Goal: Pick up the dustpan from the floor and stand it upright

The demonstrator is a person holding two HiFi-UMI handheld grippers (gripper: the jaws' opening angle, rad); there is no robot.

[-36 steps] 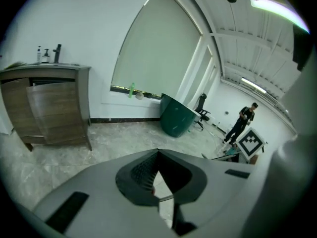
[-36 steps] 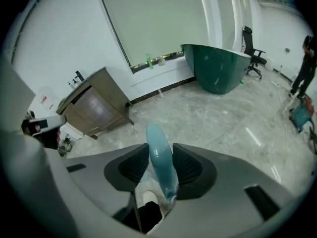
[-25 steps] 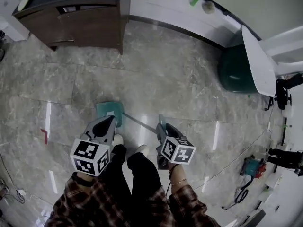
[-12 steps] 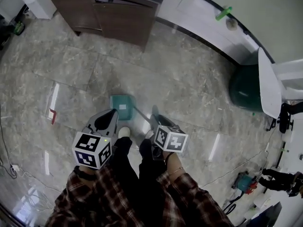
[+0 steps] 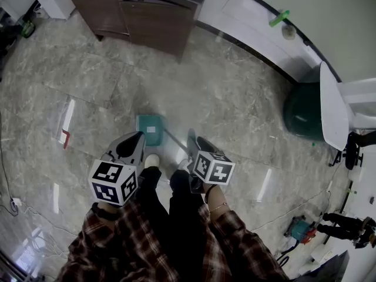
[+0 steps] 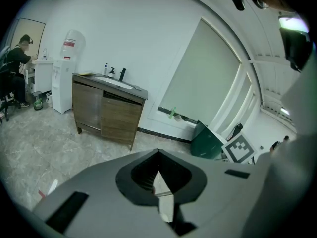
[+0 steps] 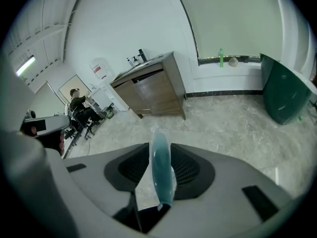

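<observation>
The teal dustpan [image 5: 150, 127] rests with its pan on the marble floor just ahead of the person's feet. Its thin handle [image 5: 175, 142] slopes up and to the right into my right gripper [image 5: 191, 140], which is shut on the teal grip at the handle's end [image 7: 161, 171]. In the right gripper view that grip stands pinched between the two jaws [image 7: 160, 150]. My left gripper [image 5: 138, 137] hovers left of the pan, shut and empty; its jaws meet at the tips [image 6: 158, 153].
A brown wooden cabinet [image 5: 147, 9] stands at the back, and a dark green bin [image 5: 302, 114] with a white board [image 5: 332, 107] is at the right. Red tape [image 5: 64, 138] marks the floor at the left. Cables [image 5: 13, 204] and a tool [image 5: 300, 228] lie near the edges.
The head view has swung so the cabinet sits nearer the centre. The right gripper stays shut on the handle, which now looks shorter and steeper. The left gripper has barely moved.
</observation>
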